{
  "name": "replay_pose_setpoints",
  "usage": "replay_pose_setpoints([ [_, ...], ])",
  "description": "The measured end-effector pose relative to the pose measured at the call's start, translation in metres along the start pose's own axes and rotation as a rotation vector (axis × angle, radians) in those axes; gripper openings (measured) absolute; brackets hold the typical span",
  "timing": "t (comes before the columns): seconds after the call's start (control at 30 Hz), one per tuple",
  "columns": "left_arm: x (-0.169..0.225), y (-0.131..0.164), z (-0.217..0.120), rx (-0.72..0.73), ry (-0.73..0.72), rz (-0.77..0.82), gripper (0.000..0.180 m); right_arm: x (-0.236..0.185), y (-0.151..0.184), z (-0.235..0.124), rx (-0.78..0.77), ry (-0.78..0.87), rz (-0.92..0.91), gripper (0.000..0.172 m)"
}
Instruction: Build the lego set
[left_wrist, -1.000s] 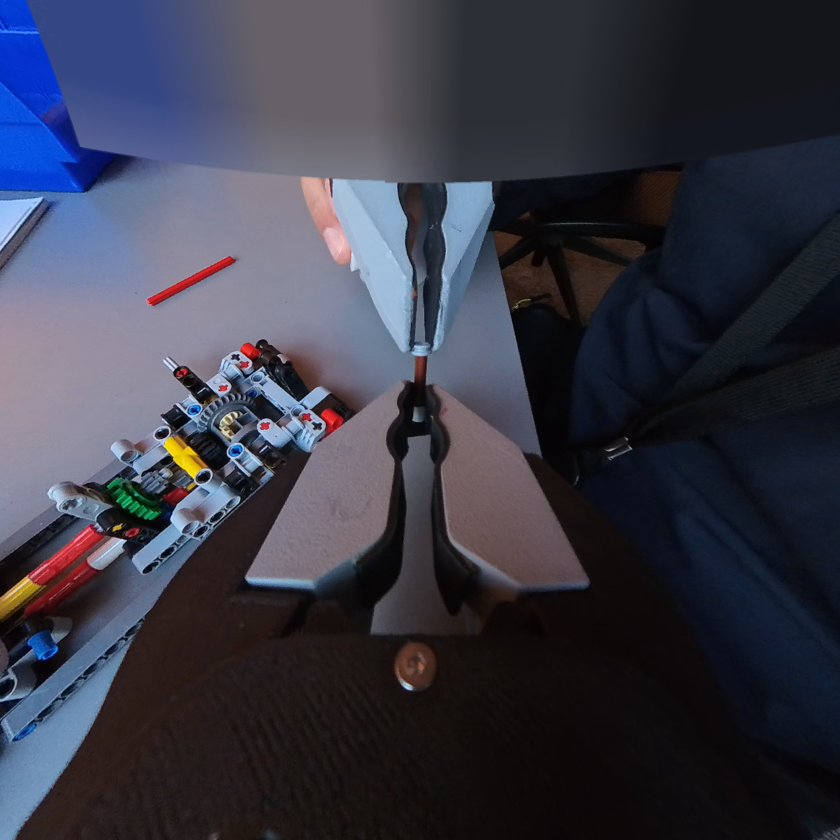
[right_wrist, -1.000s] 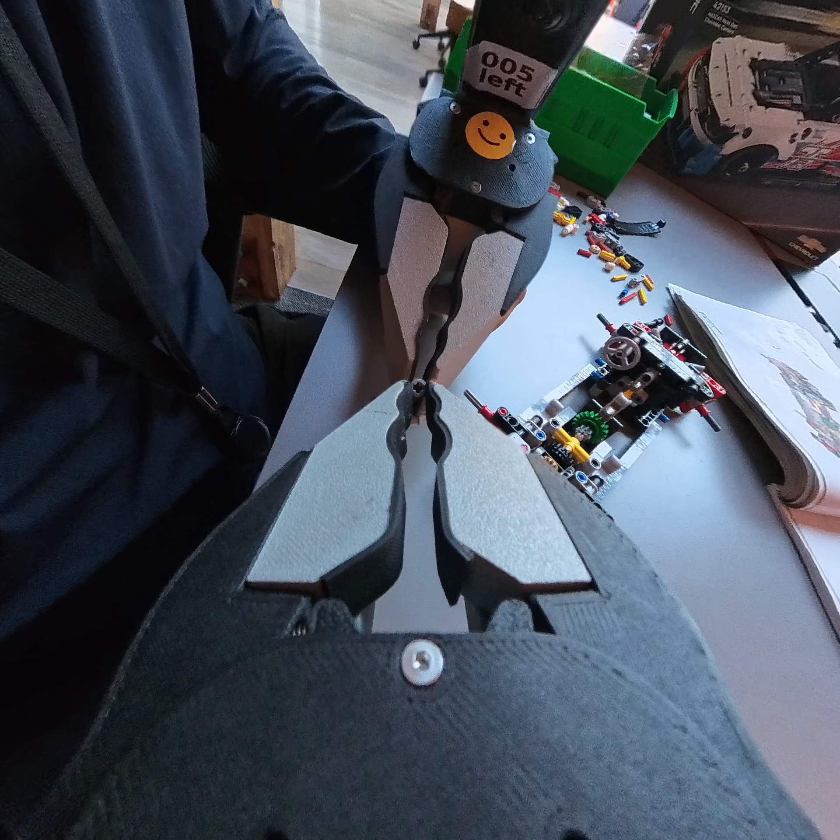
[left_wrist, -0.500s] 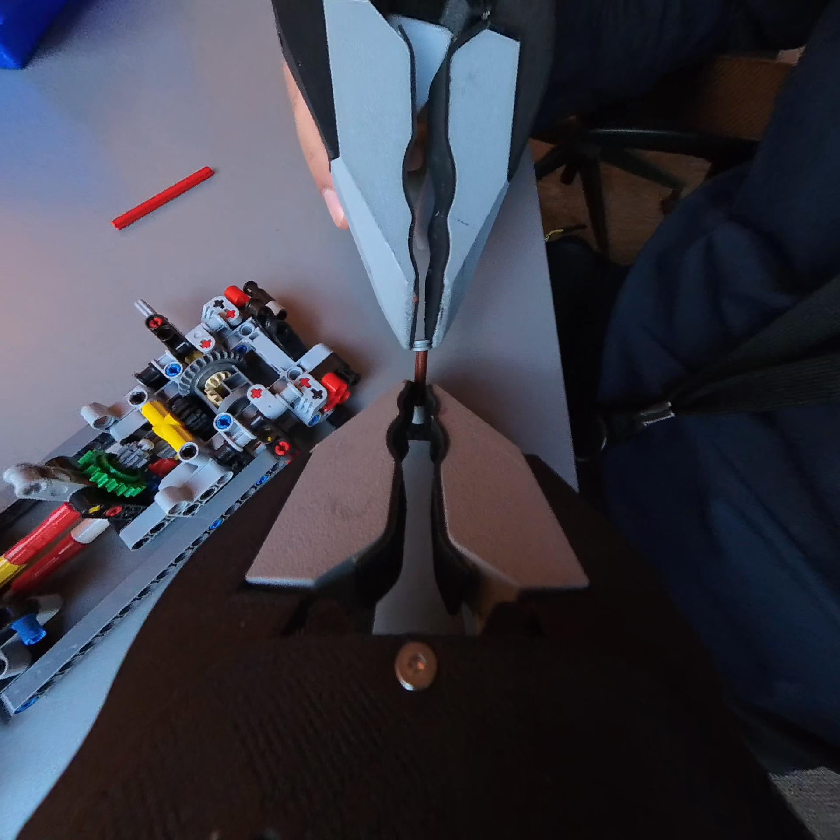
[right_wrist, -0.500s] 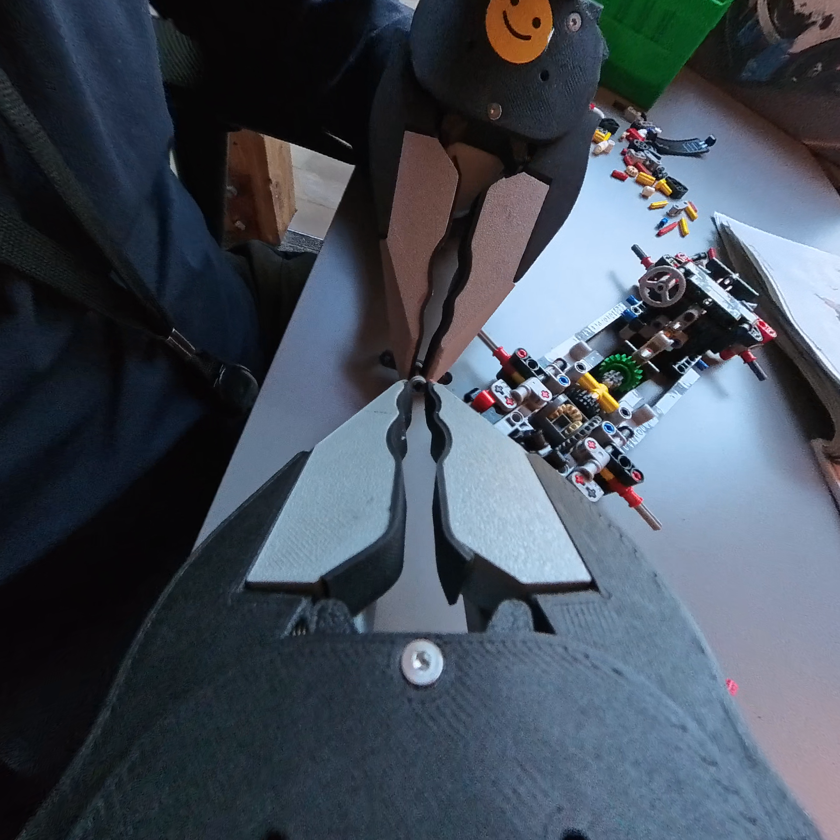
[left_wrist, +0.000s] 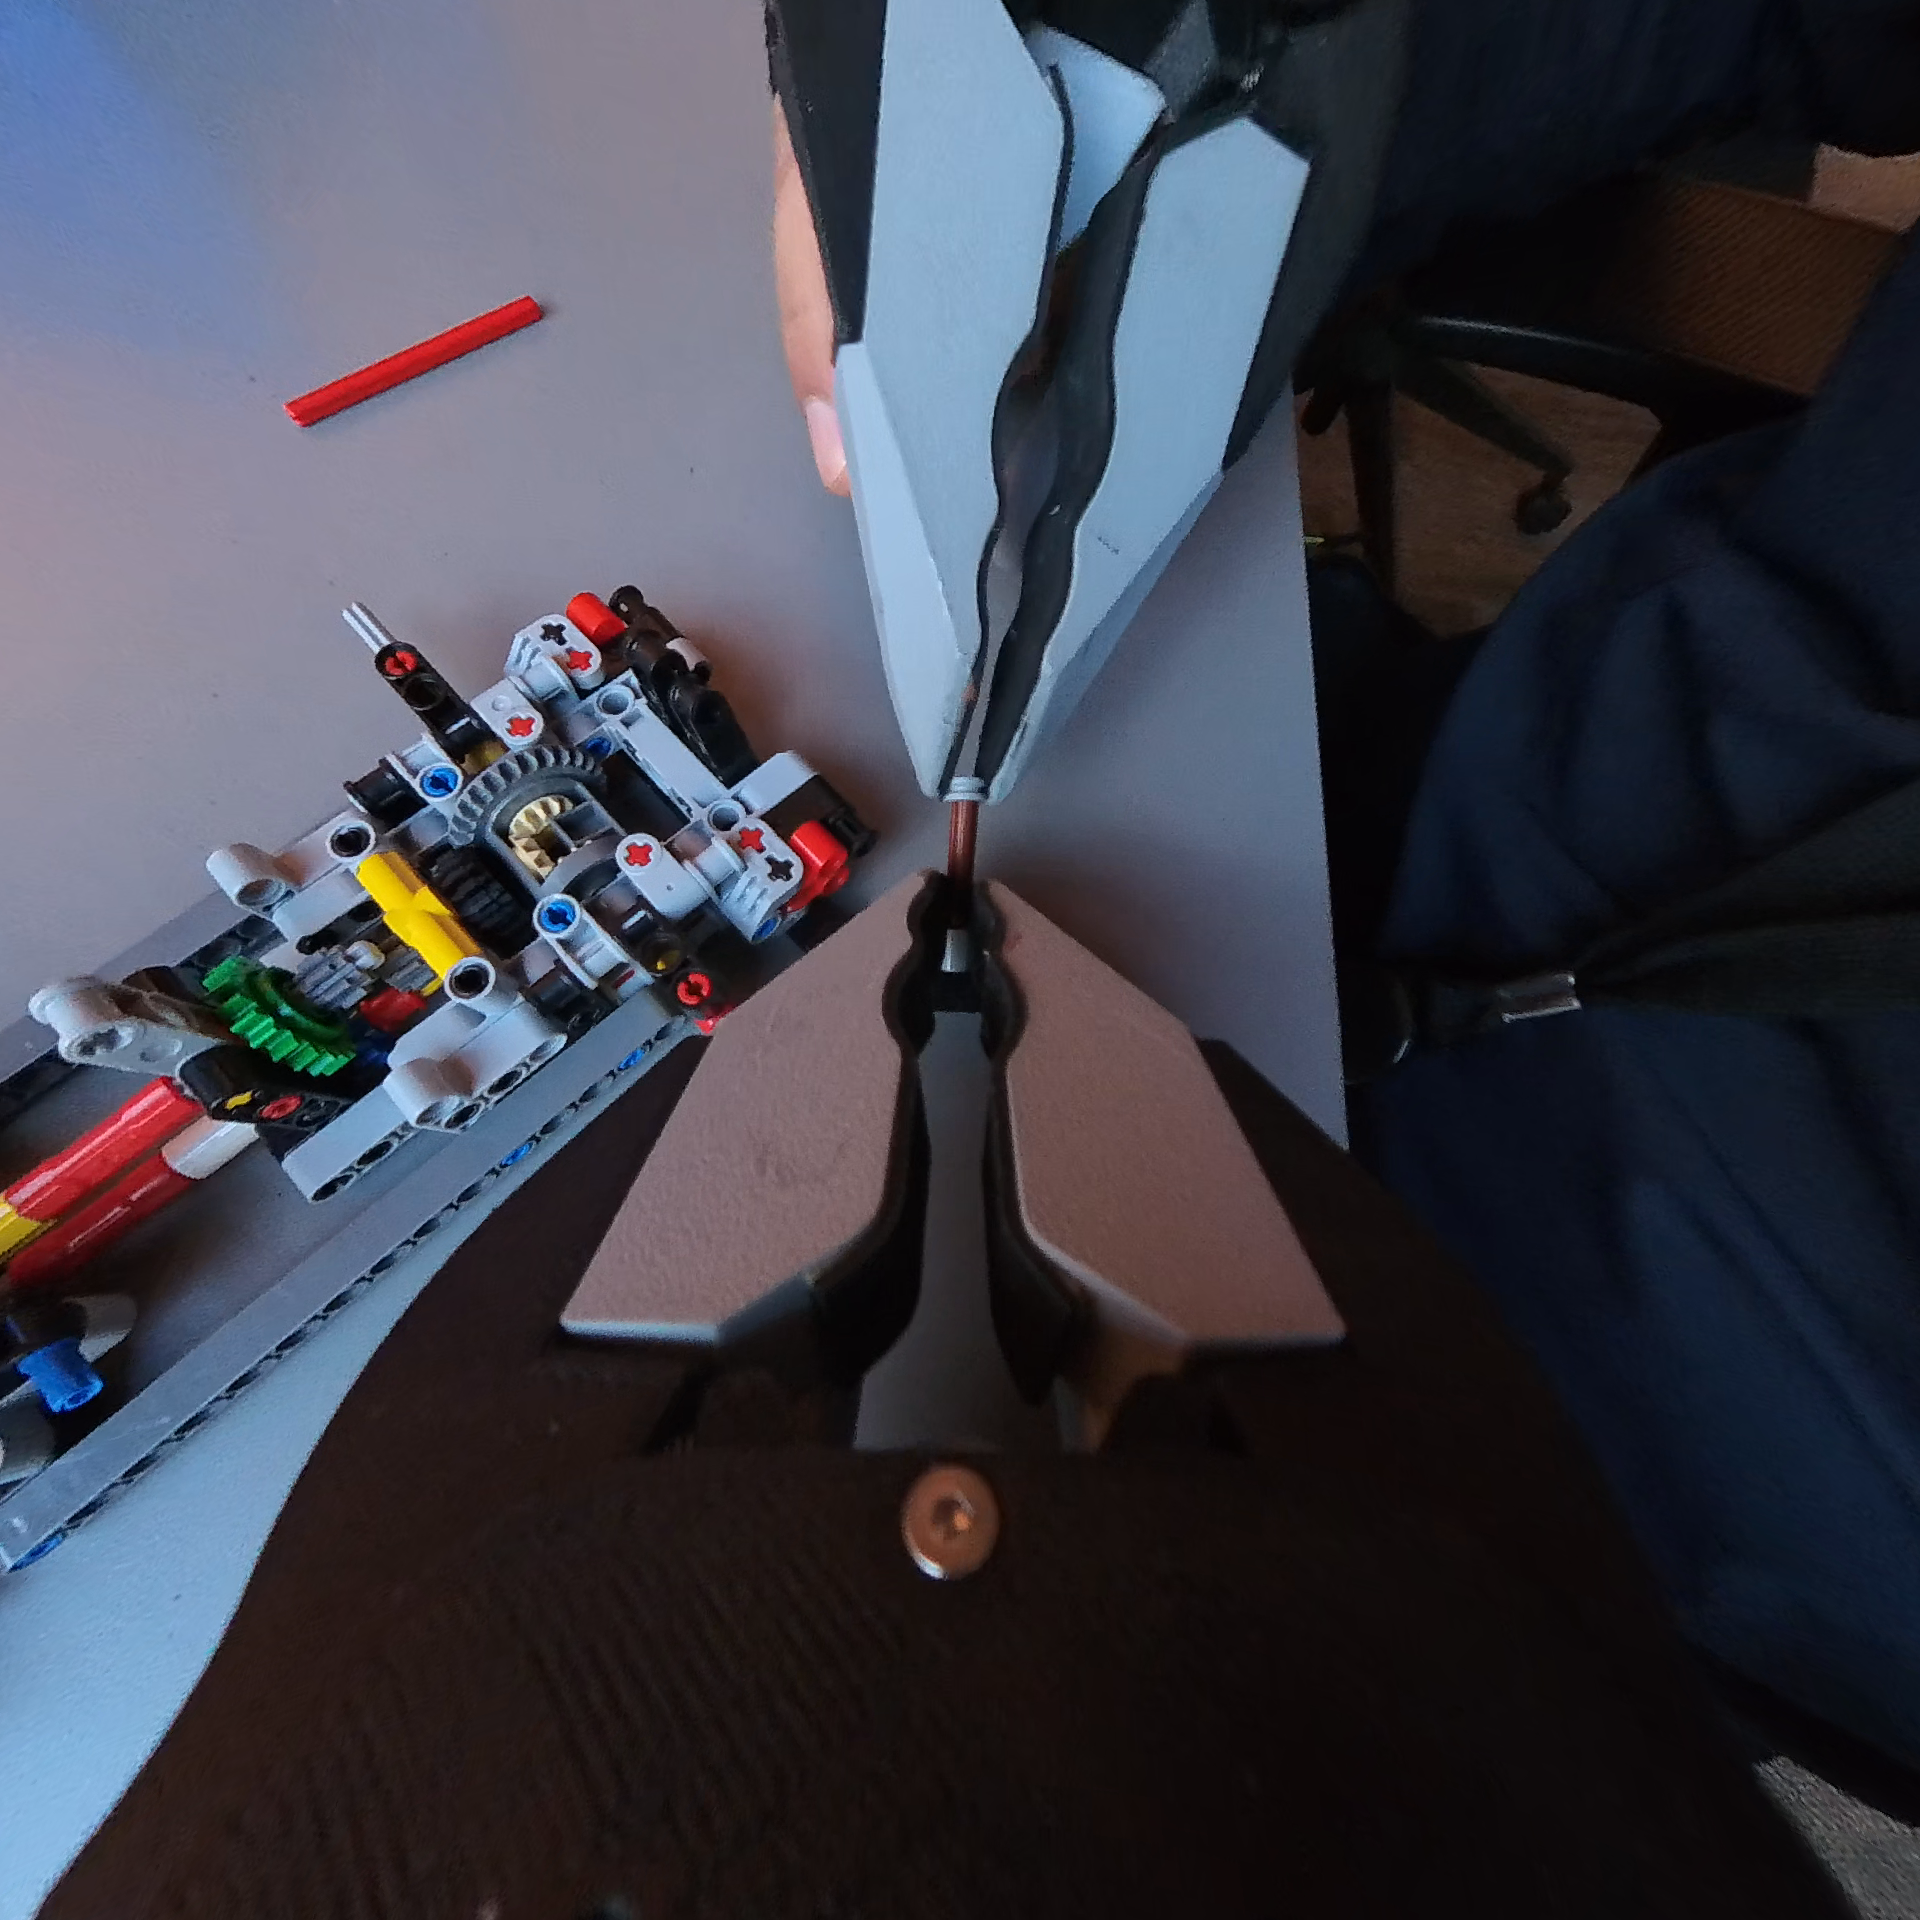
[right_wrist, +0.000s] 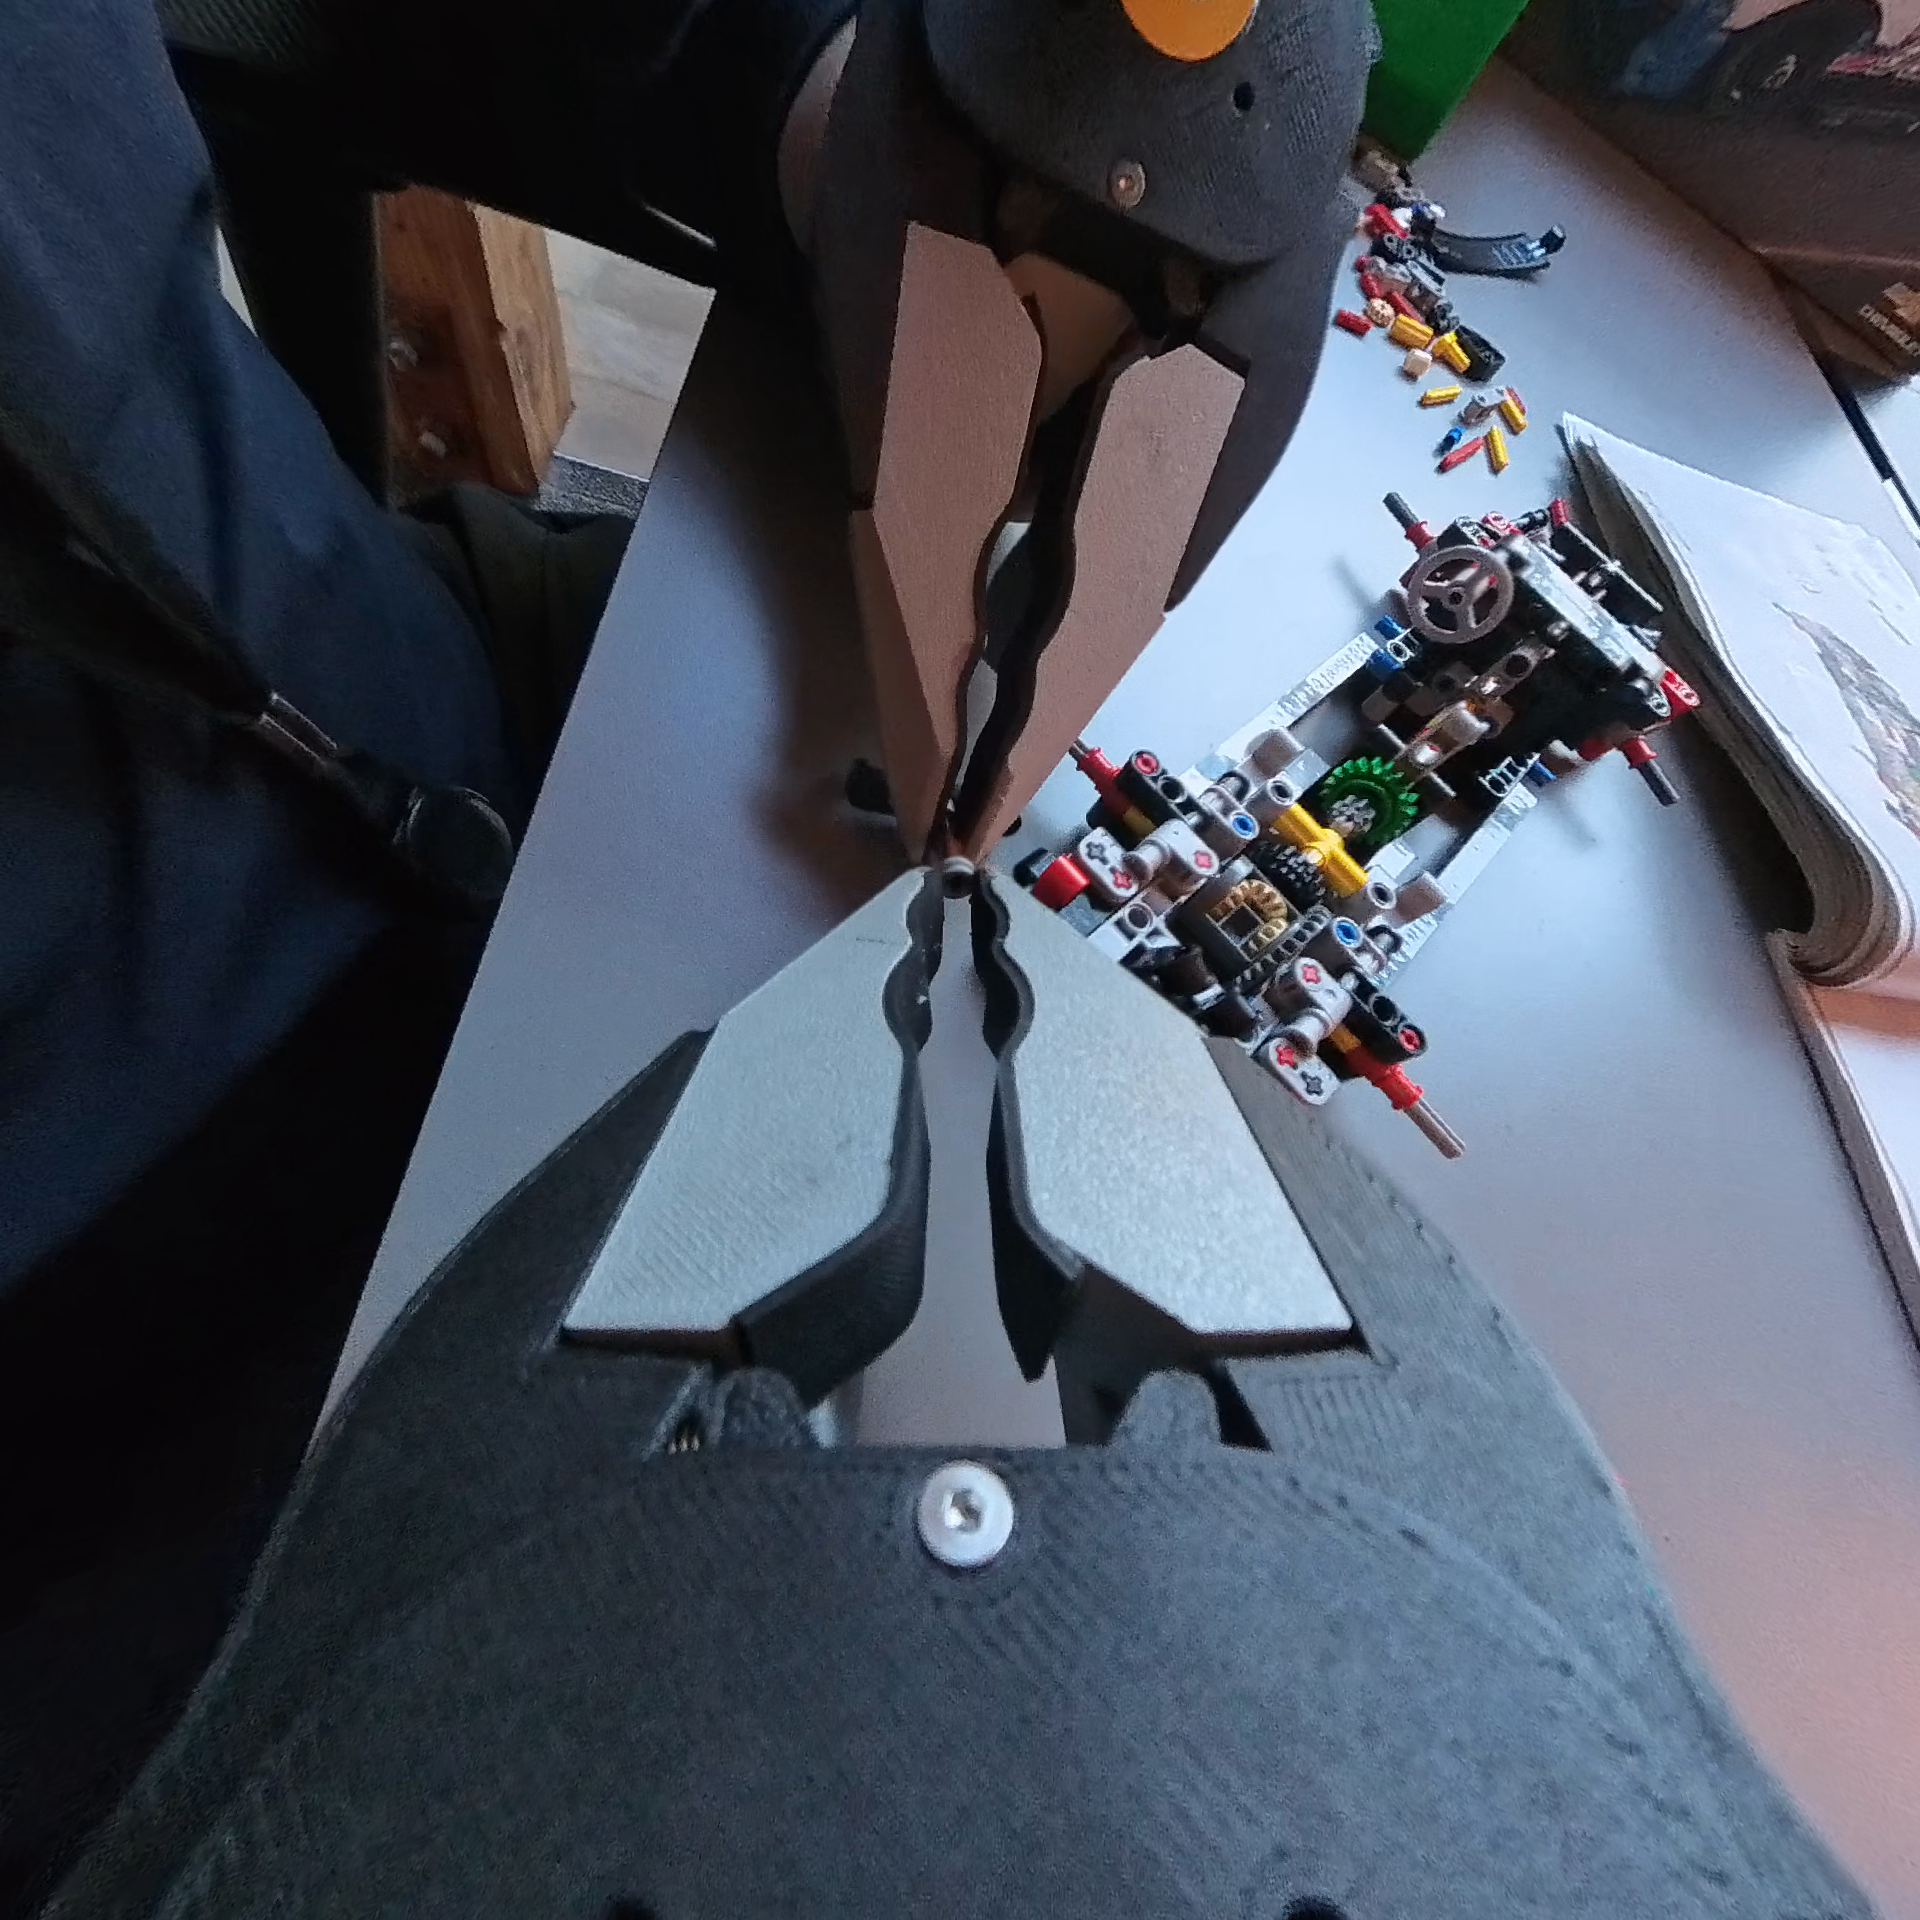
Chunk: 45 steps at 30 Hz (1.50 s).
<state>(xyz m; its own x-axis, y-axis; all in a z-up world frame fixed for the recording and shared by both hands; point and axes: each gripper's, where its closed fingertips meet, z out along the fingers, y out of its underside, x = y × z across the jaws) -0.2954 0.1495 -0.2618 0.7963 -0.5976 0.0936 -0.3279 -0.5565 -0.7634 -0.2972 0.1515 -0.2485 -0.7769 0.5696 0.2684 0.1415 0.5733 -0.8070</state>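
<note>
Grippers met tip to tip above the near edge of a grey table (left_wrist: 644, 208). The left gripper (left_wrist: 958, 914) had its jaws nearly together, pinched on a thin brown rod (left_wrist: 962, 844) with a short grey sleeve at its near end. The rod ran straight toward twelve o'clock into the right gripper (left_wrist: 966, 795), which came down from the top of the left wrist view. A small grey collar (left_wrist: 964, 787) sat on the rod at that gripper's tips, and its jaws were narrow and closed on the collar. In the right wrist view the same collar (right_wrist: 957, 871) showed end-on between the right gripper's fingertips (right_wrist: 920, 904), with the left gripper's tips directly beyond at twelve o'clock.

At ten o'clock from the left gripper, a part-built toy chassis (left_wrist: 540, 831) of grey beams, gears and red and blue pins lay flat on the table. A loose red stick (left_wrist: 414, 360) lay farther off at eleven o'clock. In the right wrist view, an open booklet (right_wrist: 1766, 665) lay at two o'clock past the chassis, and small loose parts (right_wrist: 1444, 343) were scattered at one o'clock.
</note>
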Motion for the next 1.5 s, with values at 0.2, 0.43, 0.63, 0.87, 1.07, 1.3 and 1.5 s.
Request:
replay_pose_setpoints([
  [0.2,-0.001,0.002,0.0,-0.012,-0.003,-0.01,0.0,0.001,0.003,0.002,-0.02,-0.019,0.029,0.004],
  [0.43,-0.004,0.003,0.002,-0.022,0.027,-0.077,0.0,0.002,0.008,0.004,-0.077,0.058,-0.001,0.004],
  [0.63,-0.002,0.008,0.007,-0.071,0.032,-0.073,0.001,-0.004,0.02,0.009,-0.183,0.026,-0.014,0.003],
  [0.87,-0.002,0.008,0.007,-0.067,0.043,-0.127,0.001,-0.005,0.022,0.011,-0.194,0.008,0.048,0.003],
  [1.07,-0.003,0.007,0.008,-0.058,0.02,-0.181,0.001,-0.004,0.023,0.011,-0.228,0.039,0.076,0.003],
  [1.3,-0.003,0.007,0.009,-0.057,-0.008,-0.23,0.001,-0.002,0.024,0.009,-0.449,0.124,-0.06,0.003],
  [1.5,-0.001,0.004,0.013,-0.063,-0.054,-0.241,0.001,-0.005,0.021,0.011,-0.547,0.149,-0.075,0.003],
])
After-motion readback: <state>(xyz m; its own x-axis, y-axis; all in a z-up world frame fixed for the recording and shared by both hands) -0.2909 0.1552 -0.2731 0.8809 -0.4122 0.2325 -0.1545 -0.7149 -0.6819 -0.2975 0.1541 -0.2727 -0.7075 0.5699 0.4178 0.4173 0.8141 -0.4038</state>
